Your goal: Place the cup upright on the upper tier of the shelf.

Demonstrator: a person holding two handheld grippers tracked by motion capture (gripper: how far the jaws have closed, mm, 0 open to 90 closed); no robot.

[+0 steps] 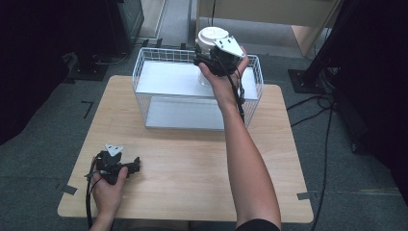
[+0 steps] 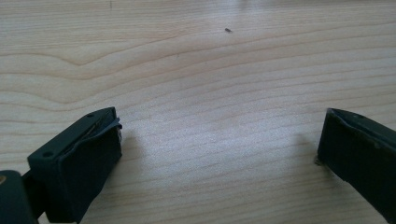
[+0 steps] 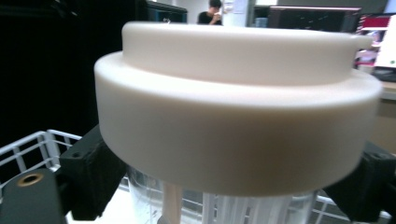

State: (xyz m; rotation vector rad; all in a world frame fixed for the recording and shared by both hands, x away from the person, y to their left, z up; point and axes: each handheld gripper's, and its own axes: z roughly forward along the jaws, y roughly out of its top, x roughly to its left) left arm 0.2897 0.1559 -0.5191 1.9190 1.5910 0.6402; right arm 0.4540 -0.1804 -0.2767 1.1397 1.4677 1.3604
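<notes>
A clear jar with a thick white lid (image 1: 211, 36) is held in the air over the back of a white wire basket (image 1: 139, 72). My right gripper (image 1: 204, 55) is shut on it, one jaw on each side of the clear body just under the lid. In the right gripper view the lid (image 3: 233, 116) looms close, with the clear jar wall (image 3: 243, 210) below it between my right gripper (image 3: 231, 184) jaws. My left gripper (image 1: 132, 164) rests low on the wooden table (image 1: 192, 163) near its front left. Its jaws are wide open over bare wood, left gripper (image 2: 219, 144) holding nothing.
The basket stands at the back middle of the table and has a white floor (image 1: 168, 79). Cables (image 1: 327, 125) run over the grey floor to the right. Dark equipment (image 1: 110, 29) stands behind and to the left.
</notes>
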